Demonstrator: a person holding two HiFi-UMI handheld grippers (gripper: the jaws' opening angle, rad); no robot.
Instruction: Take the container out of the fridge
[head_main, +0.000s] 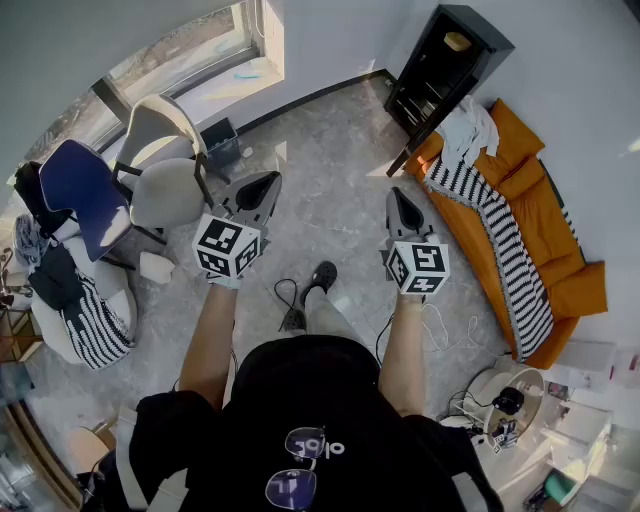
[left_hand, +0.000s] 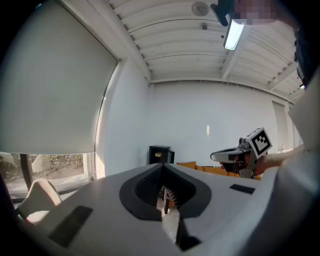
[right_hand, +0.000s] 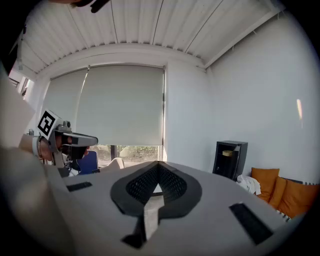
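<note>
Far across the floor (head_main: 340, 150), against the wall beside the orange sofa (head_main: 565, 250), stands the little black fridge (head_main: 440, 80) with its front open. Inside it, up near its top edge, sits the container (head_main: 458, 41), a small pale yellow thing. The person (head_main: 320, 400) stands out in the room, well apart from the fridge, and holds both claws out in front, about level. The left gripper (head_main: 262, 186) has its jaws pressed together with nothing in them. The right gripper (head_main: 402, 200) is closed tight too, and it is empty. So I think the job is at its very first step: getting over to the fridge. Next, the person needs to walk up to it, open one claw wide, reach in near the top edge, and close the jaws gently round the container without tipping it.
</note>
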